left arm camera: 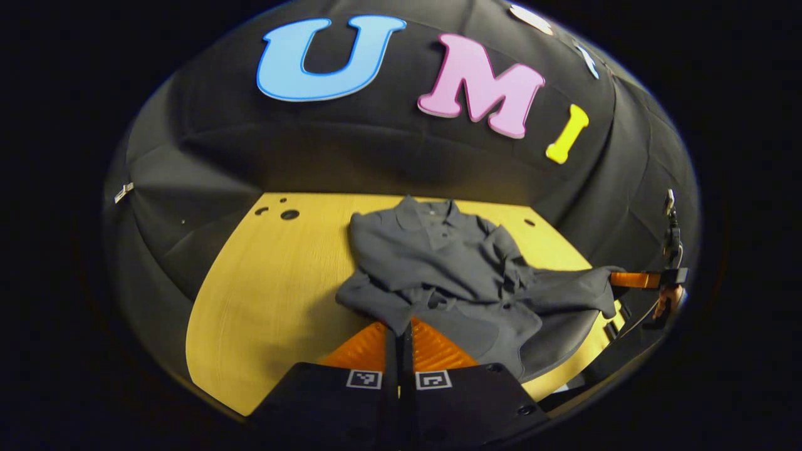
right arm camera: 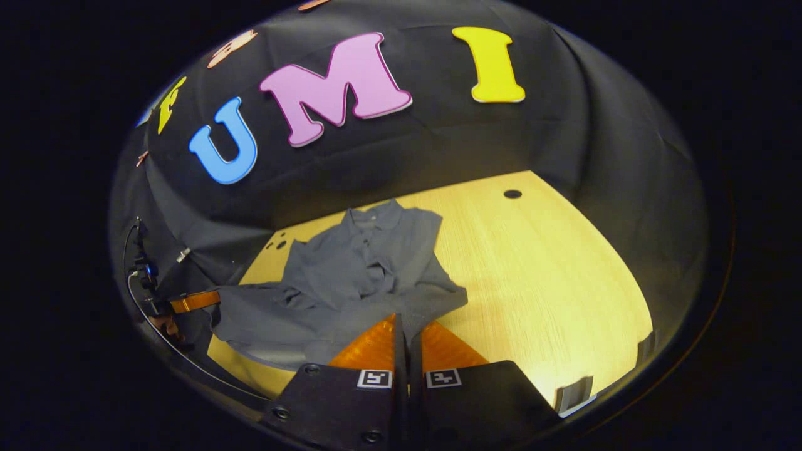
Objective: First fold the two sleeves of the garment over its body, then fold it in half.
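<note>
Clearly the shirt (left arm camera: 438,269) is a soft, light thing: it lies rumpled on the yellow table (left arm camera: 276,288), collar (left arm camera: 432,213) toward twelve o'clock in the left gripper view, with both sleeves seemingly drawn in over the body and creased unevenly. Cloth like this will sag and slide rather than hold a line, so I judge that it wants lifting by its hem corners, kept taut between the two hands, and laid down slowly.

The left gripper (left arm camera: 399,329) has its fingers pressed together on a corner of the lower hem, at six o'clock in its own view. The right gripper (right arm camera: 404,322) is likewise clamped on the opposite hem corner, at six o'clock in the right gripper view, where the shirt (right arm camera: 351,275) spreads toward ten o'clock. Each gripper also appears far off in the other's view, at the edge, with hem cloth stretched toward it. By my reading the sleeves are done and the fold in half is in hand, the hem to be carried toward the collar.

Around the shirt there is little: small round holes (left arm camera: 289,215) in the tabletop near eleven o'clock and another hole (right arm camera: 512,193) at one o'clock in the right gripper view, and the dark cloth wall (left arm camera: 376,144) behind. Nothing stands in the path; the risk I see is the bunched sleeves dragging loose.
</note>
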Tool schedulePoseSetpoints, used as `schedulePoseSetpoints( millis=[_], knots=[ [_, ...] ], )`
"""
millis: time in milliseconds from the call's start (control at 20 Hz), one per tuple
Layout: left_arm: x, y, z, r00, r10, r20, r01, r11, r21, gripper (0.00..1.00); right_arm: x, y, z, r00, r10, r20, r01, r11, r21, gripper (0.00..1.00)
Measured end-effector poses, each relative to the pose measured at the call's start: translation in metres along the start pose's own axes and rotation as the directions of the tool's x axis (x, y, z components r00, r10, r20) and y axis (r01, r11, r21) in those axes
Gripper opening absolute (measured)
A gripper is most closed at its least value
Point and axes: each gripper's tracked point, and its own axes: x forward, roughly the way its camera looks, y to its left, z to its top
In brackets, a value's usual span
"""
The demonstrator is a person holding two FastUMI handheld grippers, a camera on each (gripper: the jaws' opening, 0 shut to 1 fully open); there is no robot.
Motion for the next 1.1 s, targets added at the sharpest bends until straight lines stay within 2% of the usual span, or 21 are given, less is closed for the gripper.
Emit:
schedulePoseSetpoints(
  millis=[150,200,250,500,850,1100],
  knots=[
    [0.015,0.006,0.042,0.999,0.008,0.054,-0.007,1.000,-0.020,0.05,0.015,0.004,0.038,0.999,0.014,0.049,-0.013,1.000,-0.012,0.05],
    [0.022,0.007,0.059,0.997,0.009,0.080,-0.007,1.000,-0.023,0.05,0.027,0.006,0.057,0.997,0.027,0.071,-0.026,1.000,-0.010,0.00],
    [0.028,0.009,0.072,0.995,0.010,0.100,-0.007,1.000,-0.024,0.05,0.034,0.006,0.068,0.996,0.032,0.084,-0.031,0.999,-0.014,0.05],
    [0.069,0.021,0.119,0.986,0.043,0.159,-0.039,0.999,-0.030,0.05,0.076,0.001,0.120,0.990,0.033,0.140,-0.024,0.998,-0.066,0.05],
    [0.140,0.042,0.140,0.980,0.093,0.176,-0.090,0.996,-0.028,0.05,0.150,-0.018,0.151,0.987,0.008,0.163,0.006,0.997,-0.083,0.05],
    [0.200,0.058,0.146,0.976,0.122,0.178,-0.118,0.993,-0.029,0.05,0.216,-0.032,0.158,0.986,-0.004,0.165,0.016,0.997,-0.073,0.05]
  ],
)
